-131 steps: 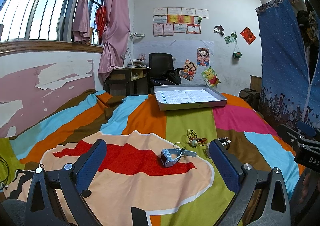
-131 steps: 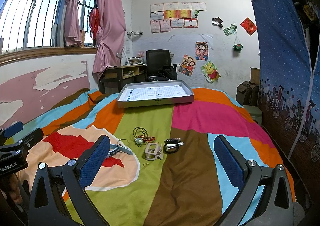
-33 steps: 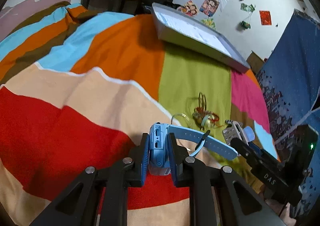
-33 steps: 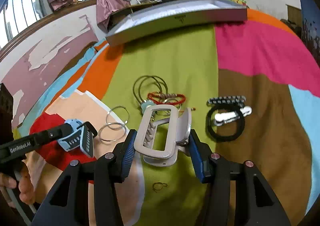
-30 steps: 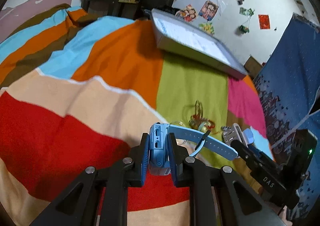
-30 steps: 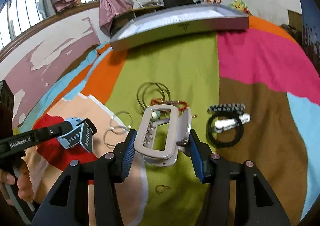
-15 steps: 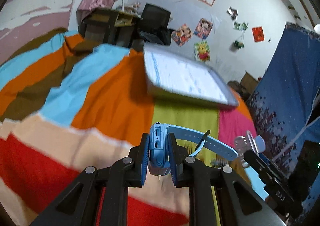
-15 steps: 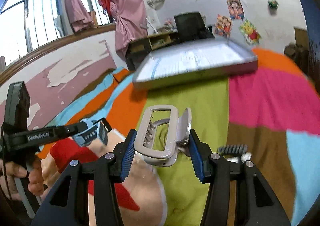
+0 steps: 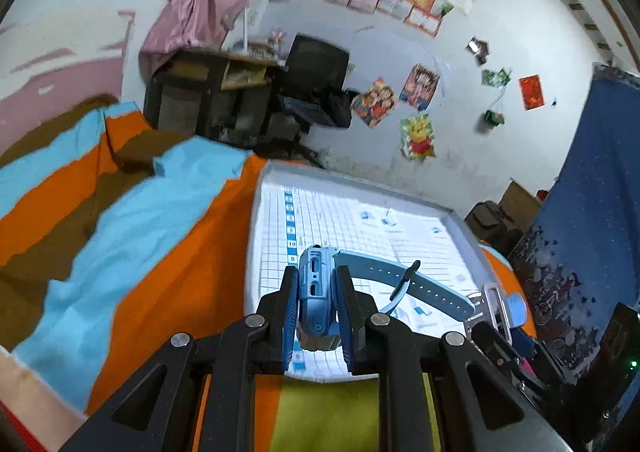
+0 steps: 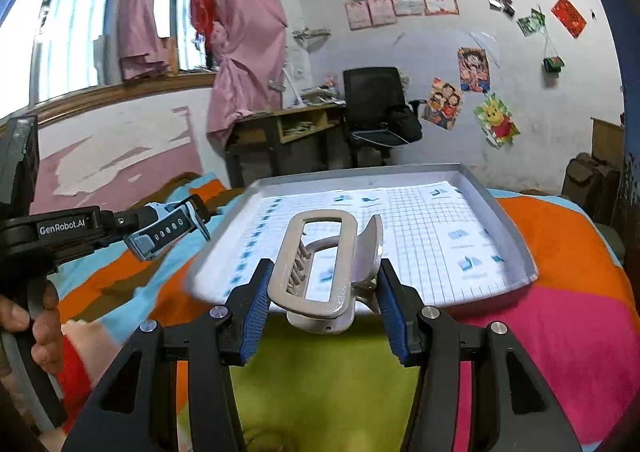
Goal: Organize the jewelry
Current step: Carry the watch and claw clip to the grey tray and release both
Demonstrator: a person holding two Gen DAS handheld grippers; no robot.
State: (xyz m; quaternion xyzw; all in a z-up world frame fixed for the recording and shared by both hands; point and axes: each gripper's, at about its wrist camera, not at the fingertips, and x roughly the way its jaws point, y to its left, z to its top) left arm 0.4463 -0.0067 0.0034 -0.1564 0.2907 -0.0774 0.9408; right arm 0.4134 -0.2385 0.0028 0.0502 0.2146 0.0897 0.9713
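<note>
My left gripper (image 9: 318,304) is shut on a blue watch (image 9: 316,292), whose strap (image 9: 404,284) sticks out to the right. It hangs over the near left part of a grey tray (image 9: 456,220) lined with gridded paper. My right gripper (image 10: 324,288) is shut on a pale grey hair claw clip (image 10: 320,272), held in front of the tray's (image 10: 516,240) near edge. In the right wrist view the left gripper (image 10: 172,226) with the watch (image 10: 164,232) shows at the left, a hand (image 10: 40,332) below it. The clip (image 9: 500,308) also shows at the right of the left wrist view.
The tray lies on a bed with a striped, many-coloured cover (image 10: 560,332). Beyond it stand a dark desk (image 10: 288,132) and a black office chair (image 10: 376,104) against a white wall with posters. A pink curtain (image 10: 244,36) hangs by the window. A blue cloth (image 9: 592,212) hangs at the right.
Both grippers have risen off the bedcover and moved toward the tray, each keeping its hold. The loose jewellery on the green stripe has dropped out of view.
</note>
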